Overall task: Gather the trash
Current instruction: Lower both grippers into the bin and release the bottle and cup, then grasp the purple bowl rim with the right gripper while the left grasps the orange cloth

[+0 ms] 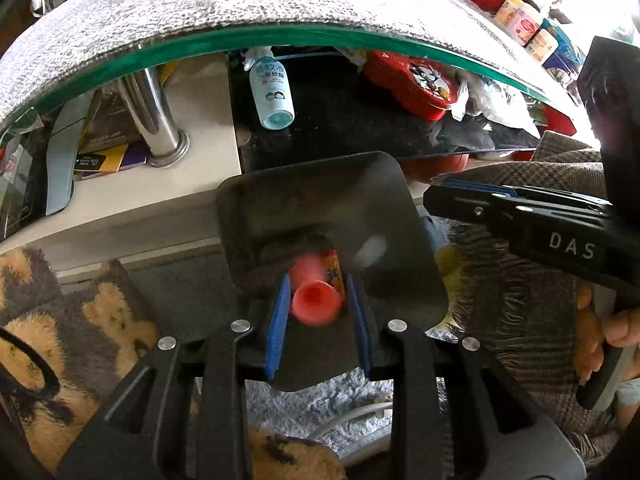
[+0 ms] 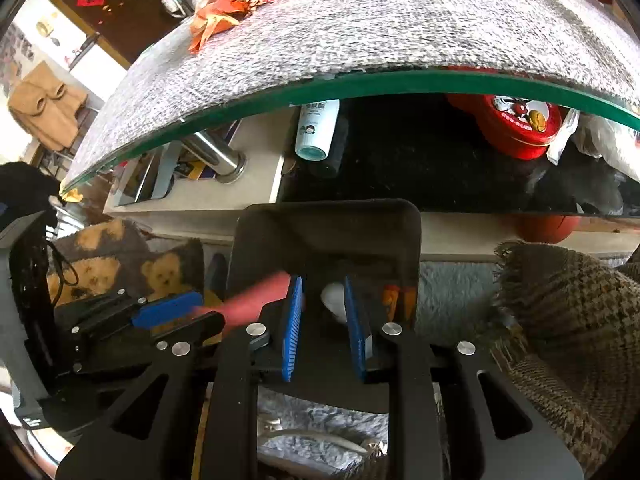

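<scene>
Beside glass table [image 1: 240, 36], red bottle [image 1: 316, 300] between left gripper [image 1: 320, 312] fingers.

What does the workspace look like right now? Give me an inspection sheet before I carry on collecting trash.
Surface: glass tabletop covered by a grey mat, with a shelf underneath.
Job's things: dark bin under both grippers. A blurred red bottle-like item sits between the left pads, and a small white item between the right pads.
Clutter: spray bottle and red tin on the shelf.
Grippers: left gripper and right gripper are over the bin. Cannot tell whether either is gripping or has released.
Cables: black cable looped over the blanket.
Surroundings: bear-print blanket, checked fabric.
</scene>
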`<action>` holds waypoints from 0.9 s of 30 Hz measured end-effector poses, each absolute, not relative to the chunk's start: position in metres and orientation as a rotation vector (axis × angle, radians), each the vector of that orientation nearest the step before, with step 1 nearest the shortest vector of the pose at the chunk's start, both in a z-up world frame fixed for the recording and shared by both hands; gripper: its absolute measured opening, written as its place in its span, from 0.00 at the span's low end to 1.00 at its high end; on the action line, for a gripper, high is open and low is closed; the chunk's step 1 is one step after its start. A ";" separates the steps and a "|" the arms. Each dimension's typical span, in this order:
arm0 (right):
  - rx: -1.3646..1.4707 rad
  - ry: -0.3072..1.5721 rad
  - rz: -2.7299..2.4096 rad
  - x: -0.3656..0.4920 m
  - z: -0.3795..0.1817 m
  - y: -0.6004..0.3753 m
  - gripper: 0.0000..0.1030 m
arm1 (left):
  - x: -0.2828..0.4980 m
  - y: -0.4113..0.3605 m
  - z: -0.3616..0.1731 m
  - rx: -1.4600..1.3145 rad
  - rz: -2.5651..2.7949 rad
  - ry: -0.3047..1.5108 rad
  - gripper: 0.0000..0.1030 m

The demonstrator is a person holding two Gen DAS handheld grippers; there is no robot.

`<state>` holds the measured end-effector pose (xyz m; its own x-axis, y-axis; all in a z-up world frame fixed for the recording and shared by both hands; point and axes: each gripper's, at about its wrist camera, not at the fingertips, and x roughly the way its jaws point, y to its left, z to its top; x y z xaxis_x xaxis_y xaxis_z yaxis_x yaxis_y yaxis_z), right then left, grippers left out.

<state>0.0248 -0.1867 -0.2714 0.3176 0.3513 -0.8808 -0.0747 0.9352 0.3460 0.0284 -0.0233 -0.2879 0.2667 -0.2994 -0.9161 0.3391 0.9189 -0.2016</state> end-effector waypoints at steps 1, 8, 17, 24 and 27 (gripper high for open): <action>0.264 1.219 0.283 0.025 -0.271 -0.188 0.23 | 0.028 -0.024 -0.288 0.038 -0.429 1.228 0.29; 0.307 1.203 0.256 0.027 -0.259 -0.198 0.31 | 0.031 -0.021 -0.275 0.015 -0.421 1.210 0.49; 0.289 1.083 0.230 0.044 -0.204 -0.207 0.71 | 0.045 -0.013 -0.223 -0.034 -0.386 1.117 0.79; 0.261 1.026 0.207 0.075 -0.171 -0.218 0.73 | 0.076 -0.010 -0.178 0.018 -0.357 1.031 0.92; 0.246 1.005 0.192 0.090 -0.161 -0.223 0.73 | 0.094 -0.011 -0.165 0.025 -0.356 1.010 0.92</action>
